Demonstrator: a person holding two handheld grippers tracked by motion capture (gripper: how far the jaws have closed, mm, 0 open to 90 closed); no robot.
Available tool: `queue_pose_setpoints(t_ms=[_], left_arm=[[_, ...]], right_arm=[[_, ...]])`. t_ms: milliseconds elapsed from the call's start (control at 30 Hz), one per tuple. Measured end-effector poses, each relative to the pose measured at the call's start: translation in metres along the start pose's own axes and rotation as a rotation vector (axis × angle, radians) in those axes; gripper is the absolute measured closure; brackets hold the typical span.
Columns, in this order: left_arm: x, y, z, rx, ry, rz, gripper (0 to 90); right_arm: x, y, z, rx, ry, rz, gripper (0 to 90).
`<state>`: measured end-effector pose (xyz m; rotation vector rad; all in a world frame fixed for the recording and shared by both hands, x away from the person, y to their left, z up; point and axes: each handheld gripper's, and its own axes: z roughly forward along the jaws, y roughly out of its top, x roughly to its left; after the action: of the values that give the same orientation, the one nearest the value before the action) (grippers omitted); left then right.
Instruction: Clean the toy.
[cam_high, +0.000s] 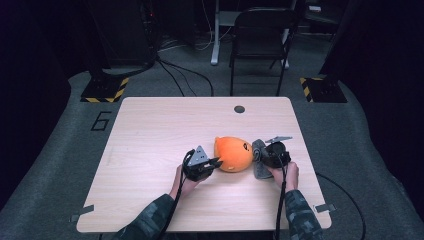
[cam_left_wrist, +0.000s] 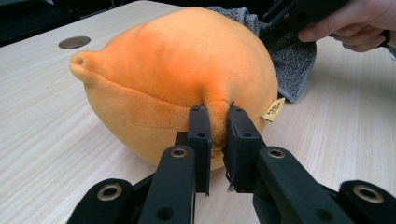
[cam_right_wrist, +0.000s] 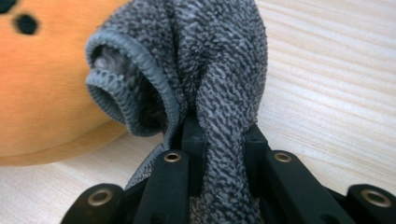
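We have the orange plush toy (cam_high: 233, 154) lying on its side on the tabletop (cam_high: 150, 130), roughly centre-right, with its dark dotted face turned toward the right hand's side. Left tool (cam_high: 216, 163) pinches a small fold of the plush fabric at the toy's near flank, jaws pressed together on that nub in the left gripper view (cam_left_wrist: 217, 122), and a small yellow tag (cam_left_wrist: 272, 110) sits just beside the pinch. Right tool (cam_high: 262, 158) is clamped on a bunched grey cloth (cam_right_wrist: 219, 70), jaws closed on a twisted rope of it, and the cloth's hemmed edge (cam_right_wrist: 140, 74) curls open next to the toy. In the high view the cloth (cam_high: 259, 161) lies right against the toy's right side, touching or nearly so; we cannot tell whether it presses on the plush yet. We judge the job as wiping or covering the toy with the cloth while the other hand steadies it. Done so far: toy secured by the left tool, cloth picked up and brought alongside. Left to do: getting the cloth actually onto the orange surface, since most of the plush shows bare in the left gripper view, with the cloth only behind its far edge (cam_left_wrist: 285, 60). So early to middle stage, grips set, main contact work not visibly started. The tabletop around the toy carries nothing else but a round cable hole (cam_high: 239, 109) at the far edge; a chair (cam_high: 260, 35) stands beyond the table.
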<state>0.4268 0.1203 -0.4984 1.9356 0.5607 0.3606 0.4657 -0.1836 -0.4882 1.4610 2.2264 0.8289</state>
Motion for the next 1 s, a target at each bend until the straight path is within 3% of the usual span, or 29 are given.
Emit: queue_pose_setpoints(t_ms=[133, 267, 300, 367, 467, 567, 633, 767, 1000], left_arm=[[0.001, -0.001, 0.0, -0.005, -0.002, -0.011, 81.5], [0.001, 0.0, 0.0, -0.007, -0.003, -0.011, 81.5], [0.001, 0.0, 0.0, -0.008, -0.004, -0.01, 81.5], [0.002, 0.0, 0.0, -0.009, -0.003, -0.007, 81.5], [0.002, -0.001, 0.0, -0.015, 0.005, -0.021, 81.5], [0.004, -0.002, 0.0, -0.014, 0.007, -0.036, 81.5], [0.006, -0.002, 0.0, 0.001, 0.002, -0.028, 81.5], [0.005, -0.002, 0.001, 0.0, 0.002, -0.029, 81.5], [0.005, -0.002, 0.001, -0.004, 0.001, -0.028, 81.6]], right_arm=[[-0.002, 0.008, -0.018, -0.045, -0.017, 0.005, 77.2], [0.004, 0.021, -0.055, -0.171, 0.042, -0.001, 77.1], [0.011, 0.024, -0.063, -0.2, 0.075, -0.006, 77.1], [0.039, 0.031, -0.071, -0.232, 0.136, -0.067, 77.1], [0.072, 0.034, -0.066, -0.226, 0.19, -0.148, 76.8], [0.1, 0.032, -0.052, -0.188, 0.204, -0.227, 76.8], [0.109, 0.03, -0.045, -0.169, 0.169, -0.267, 76.9], [0.101, 0.027, -0.043, -0.151, 0.16, -0.275, 77.3], [0.074, 0.025, -0.048, -0.118, 0.151, -0.229, 77.4]])
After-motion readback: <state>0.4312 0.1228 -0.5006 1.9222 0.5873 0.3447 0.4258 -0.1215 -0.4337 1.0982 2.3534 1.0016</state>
